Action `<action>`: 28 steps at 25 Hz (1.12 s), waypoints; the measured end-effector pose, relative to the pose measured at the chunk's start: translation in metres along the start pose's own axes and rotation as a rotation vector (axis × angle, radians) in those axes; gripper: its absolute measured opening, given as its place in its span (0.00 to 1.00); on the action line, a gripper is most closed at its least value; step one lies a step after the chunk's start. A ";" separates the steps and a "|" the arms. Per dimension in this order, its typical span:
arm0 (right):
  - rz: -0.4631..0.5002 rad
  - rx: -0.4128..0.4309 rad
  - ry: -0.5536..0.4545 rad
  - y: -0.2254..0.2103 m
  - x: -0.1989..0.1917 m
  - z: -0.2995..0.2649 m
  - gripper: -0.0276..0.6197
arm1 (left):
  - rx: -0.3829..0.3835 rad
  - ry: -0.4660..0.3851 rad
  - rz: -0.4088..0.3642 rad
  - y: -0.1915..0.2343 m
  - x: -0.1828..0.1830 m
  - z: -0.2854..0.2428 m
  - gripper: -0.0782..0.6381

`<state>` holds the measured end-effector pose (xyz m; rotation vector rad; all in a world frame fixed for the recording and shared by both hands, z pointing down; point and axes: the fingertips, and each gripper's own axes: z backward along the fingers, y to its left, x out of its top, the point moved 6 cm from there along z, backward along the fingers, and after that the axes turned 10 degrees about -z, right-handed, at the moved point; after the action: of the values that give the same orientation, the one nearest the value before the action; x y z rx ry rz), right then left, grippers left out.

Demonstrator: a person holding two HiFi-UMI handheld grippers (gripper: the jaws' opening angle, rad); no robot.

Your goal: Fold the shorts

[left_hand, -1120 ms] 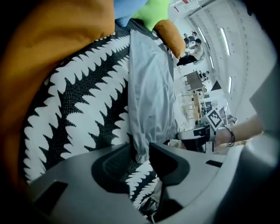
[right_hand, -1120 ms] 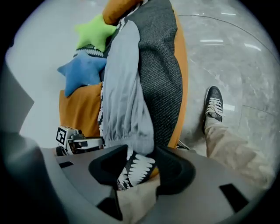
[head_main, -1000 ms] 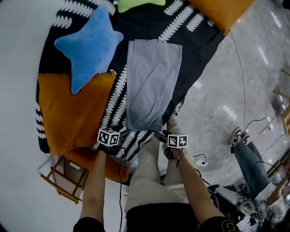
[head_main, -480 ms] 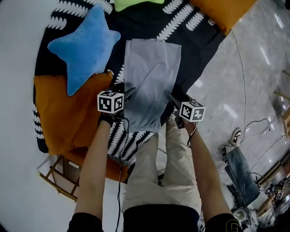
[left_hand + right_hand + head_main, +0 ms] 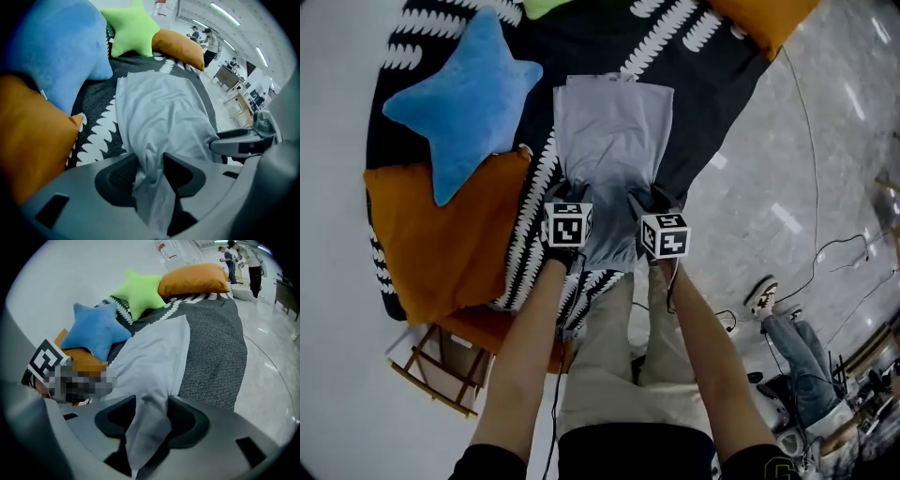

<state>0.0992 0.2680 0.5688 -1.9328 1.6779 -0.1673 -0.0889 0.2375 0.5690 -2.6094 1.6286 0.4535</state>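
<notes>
Evidently your left gripper (image 5: 151, 169) and right gripper (image 5: 149, 414) each pinched the near edge of the shorts (image 5: 609, 131), jaws having just closed onto the cloth.

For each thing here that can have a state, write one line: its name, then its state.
shorts: spread on the patterned cover, near end bunched, not yet folded
left gripper: jaws just closed in, shut on the shorts
right gripper: jaws just closed in, shut on the shorts
</notes>
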 end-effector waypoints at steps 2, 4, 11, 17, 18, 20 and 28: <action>0.003 -0.035 0.006 -0.004 -0.001 -0.002 0.30 | -0.014 0.007 -0.022 -0.002 -0.003 0.000 0.31; 0.004 -0.034 0.027 -0.007 -0.002 -0.002 0.22 | -0.051 0.014 -0.024 0.002 -0.004 0.002 0.26; 0.042 0.100 -0.005 0.005 0.018 0.036 0.09 | -0.191 -0.121 -0.065 0.000 0.023 0.046 0.17; 0.054 0.160 -0.101 0.023 0.045 0.071 0.09 | -0.220 -0.267 -0.099 0.002 0.041 0.095 0.17; 0.063 0.165 -0.117 0.027 0.050 0.075 0.09 | -0.219 -0.286 -0.103 0.003 0.045 0.101 0.17; 0.080 0.173 -0.149 0.034 0.063 0.084 0.09 | -0.213 -0.324 -0.113 0.005 0.056 0.113 0.17; 0.144 0.196 -0.251 0.056 0.106 0.129 0.09 | -0.191 -0.465 -0.152 0.000 0.095 0.163 0.16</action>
<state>0.1297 0.2082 0.4061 -1.6104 1.5641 -0.0305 -0.0877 0.1841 0.3881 -2.4641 1.2810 1.1511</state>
